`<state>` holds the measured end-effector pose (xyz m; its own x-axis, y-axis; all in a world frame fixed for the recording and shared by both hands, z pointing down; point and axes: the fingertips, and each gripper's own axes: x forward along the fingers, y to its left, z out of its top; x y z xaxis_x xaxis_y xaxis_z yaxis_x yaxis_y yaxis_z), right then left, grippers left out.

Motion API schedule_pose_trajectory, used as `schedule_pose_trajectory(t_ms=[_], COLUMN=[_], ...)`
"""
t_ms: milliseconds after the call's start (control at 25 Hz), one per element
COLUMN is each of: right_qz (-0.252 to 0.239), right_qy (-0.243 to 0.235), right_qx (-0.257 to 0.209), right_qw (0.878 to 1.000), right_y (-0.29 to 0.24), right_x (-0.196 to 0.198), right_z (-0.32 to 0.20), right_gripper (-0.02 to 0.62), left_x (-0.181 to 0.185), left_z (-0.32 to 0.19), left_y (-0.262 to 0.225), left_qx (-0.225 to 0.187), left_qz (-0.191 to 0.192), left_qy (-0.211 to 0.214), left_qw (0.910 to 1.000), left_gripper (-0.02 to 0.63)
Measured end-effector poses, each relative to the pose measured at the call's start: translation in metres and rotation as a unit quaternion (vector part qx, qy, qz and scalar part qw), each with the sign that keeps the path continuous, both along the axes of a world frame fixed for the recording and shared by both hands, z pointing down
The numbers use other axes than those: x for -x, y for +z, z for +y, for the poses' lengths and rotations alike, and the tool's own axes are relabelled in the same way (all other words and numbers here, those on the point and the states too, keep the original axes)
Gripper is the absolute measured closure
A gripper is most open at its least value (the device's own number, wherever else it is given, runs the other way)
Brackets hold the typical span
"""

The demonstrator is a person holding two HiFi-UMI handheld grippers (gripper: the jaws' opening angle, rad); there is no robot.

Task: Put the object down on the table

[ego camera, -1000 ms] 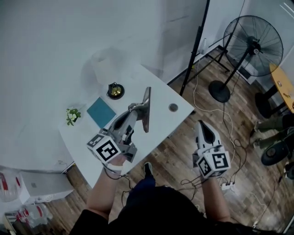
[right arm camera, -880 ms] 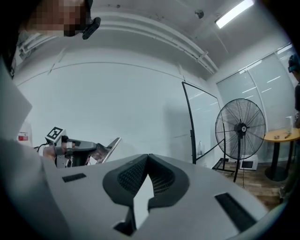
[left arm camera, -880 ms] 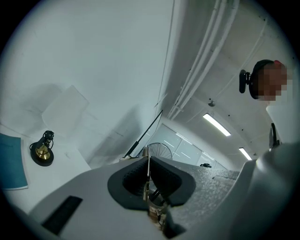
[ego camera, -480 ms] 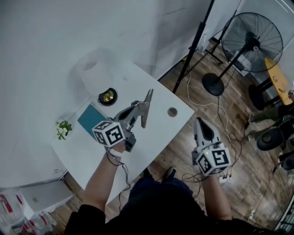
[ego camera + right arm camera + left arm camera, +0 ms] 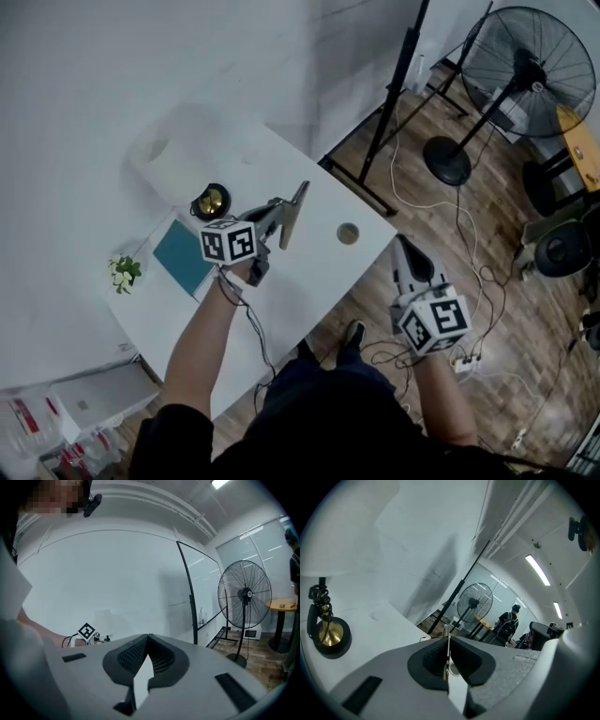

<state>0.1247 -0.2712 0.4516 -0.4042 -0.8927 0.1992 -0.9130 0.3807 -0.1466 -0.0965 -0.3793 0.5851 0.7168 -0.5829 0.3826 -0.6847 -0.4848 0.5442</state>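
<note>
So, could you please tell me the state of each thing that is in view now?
left gripper: shut on the thin grey plate
thin grey plate: gripped, on edge above the white table, not yet laid down
right gripper: shut, empty, off the table
teal notebook: closed, flat on the table
pedestal fan: upright on the floor

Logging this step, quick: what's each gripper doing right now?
Left gripper: shut on a thin grey plate.
Right gripper: shut, empty.
</note>
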Motion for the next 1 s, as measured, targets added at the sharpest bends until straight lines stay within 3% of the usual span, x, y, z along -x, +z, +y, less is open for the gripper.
schedule_pose_trajectory(t_ms=[200, 560, 840, 1000], right_qz=[-0.009, -0.011, -0.009, -0.008], right_qy=[0.006, 0.027, 0.032, 0.038], right_qx=[0.016, 0.046, 0.058, 0.063], right_qw=[1.0, 0.999, 0.998, 0.997], right_y=[0.021, 0.053, 0.063, 0.067], right_x=[-0.024, -0.054, -0.062, -0.065], right_z=[-0.022, -0.037, -0.039, -0.037], right_gripper=[0.591, 0.591, 0.591, 0.589], left_x=[-0.015, -0.037, -0.037, -0.035], left_z=[-0.029, -0.056, -0.066, -0.069], left_y=[0.049, 0.106, 0.136, 0.145], left_qx=[0.054, 0.104, 0.134, 0.146], left_qz=[-0.033, -0.093, -0.117, -0.109], left_qy=[0.018, 0.068, 0.077, 0.072], left_qw=[0.9978, 0.9879, 0.9811, 0.9806], left_gripper=[0.592, 0.592, 0.592, 0.591])
